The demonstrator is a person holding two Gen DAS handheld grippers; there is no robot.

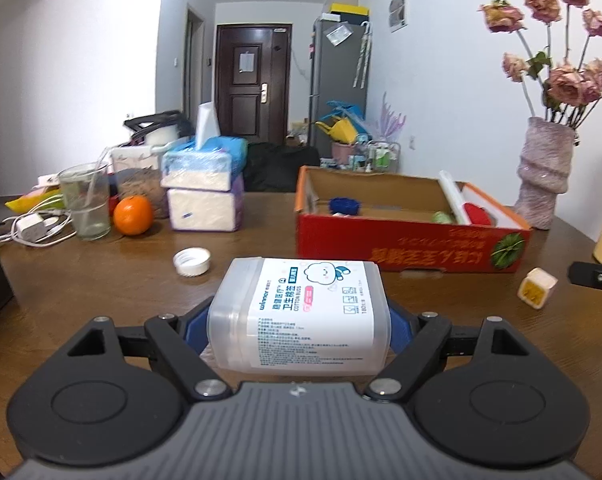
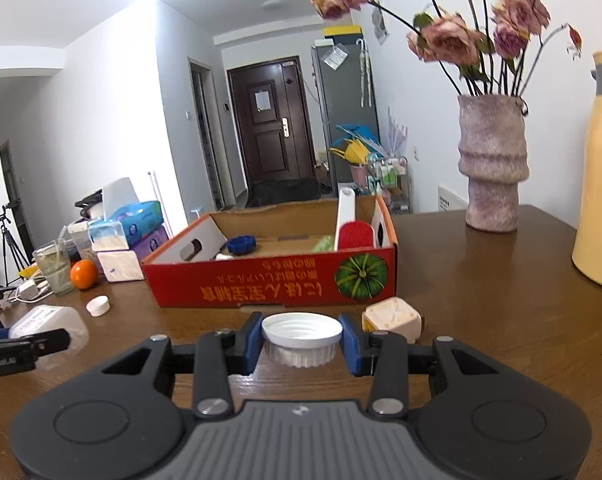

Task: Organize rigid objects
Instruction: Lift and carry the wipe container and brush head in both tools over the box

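Swabs: a clear plastic cotton-swab box with a white printed label [image 1: 301,316] lies on its side between the blue pads of the left gripper [image 1: 299,326], clamped across its width and held above the wooden table.
Cap: a wide white ribbed plastic screw cap [image 2: 301,338] sits upright between the blue pads of the right gripper [image 2: 301,340], squeezed at its rim, also off the table.
Destination: a red cardboard box with a pumpkin print [image 2: 269,286] stands open just ahead of both grippers, and it already holds a blue ridged piece, a red brush and a white roll.
Risk, swab box: the grip is on smooth plastic near one end, so the free end could sag and slide out; I judge a tilt over the carton wall the likeliest cause.
Risk, cap: the pads catch only a thin rim, so a knock on the carton's front wall could pop it free and let it roll.
Risk, crowding: both grippers head for the same opening and could collide there.
Strays: a small white screw cap [image 1: 191,262] and a small cream cube with a yellow face [image 1: 537,288] lie on the brown wooden table [image 1: 101,280] before the carton, and a low pass could sweep them.
Bystanders: the glass of water [image 1: 85,206] and the mottled purple vase [image 1: 545,172] stand near the carton's ends.
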